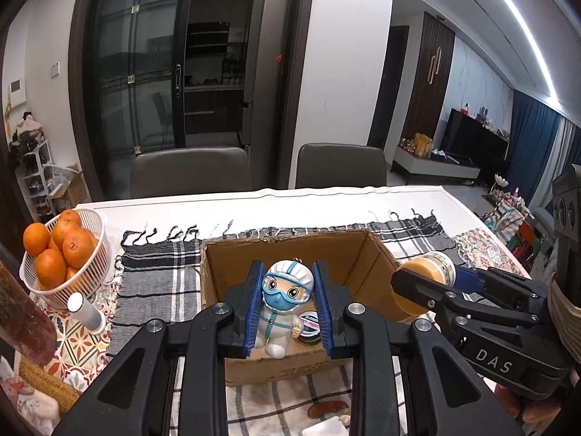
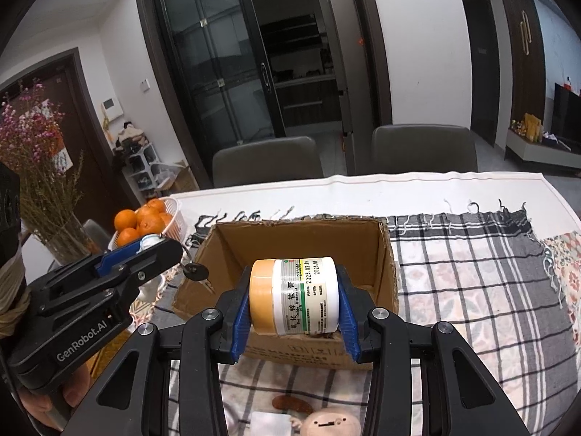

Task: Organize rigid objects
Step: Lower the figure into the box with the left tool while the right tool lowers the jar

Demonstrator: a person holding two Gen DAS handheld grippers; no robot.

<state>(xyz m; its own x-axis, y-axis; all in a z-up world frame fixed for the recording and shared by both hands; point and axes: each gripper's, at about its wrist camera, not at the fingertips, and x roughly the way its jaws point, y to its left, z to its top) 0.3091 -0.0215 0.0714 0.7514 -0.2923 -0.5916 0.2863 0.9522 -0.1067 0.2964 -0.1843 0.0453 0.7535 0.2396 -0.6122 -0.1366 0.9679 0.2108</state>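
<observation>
Both grippers hover at centre frame over the open cardboard box (image 1: 290, 254): the left gripper (image 1: 289, 307) clamps a masked figurine (image 1: 285, 305), the right gripper (image 2: 295, 299) squeezes an ointment jar (image 2: 295, 296) sideways. Free checked cloth (image 2: 472, 272) spreads right of the box's rim; a basket of oranges (image 1: 61, 254) sits left.

I note the dark-framed glass sliding door (image 1: 145, 72) behind two grey chairs (image 1: 190, 172), white pillar (image 1: 345, 54) to its right, ceiling light strip (image 1: 519, 25) further right, blue curtains (image 1: 537, 145) below it.
</observation>
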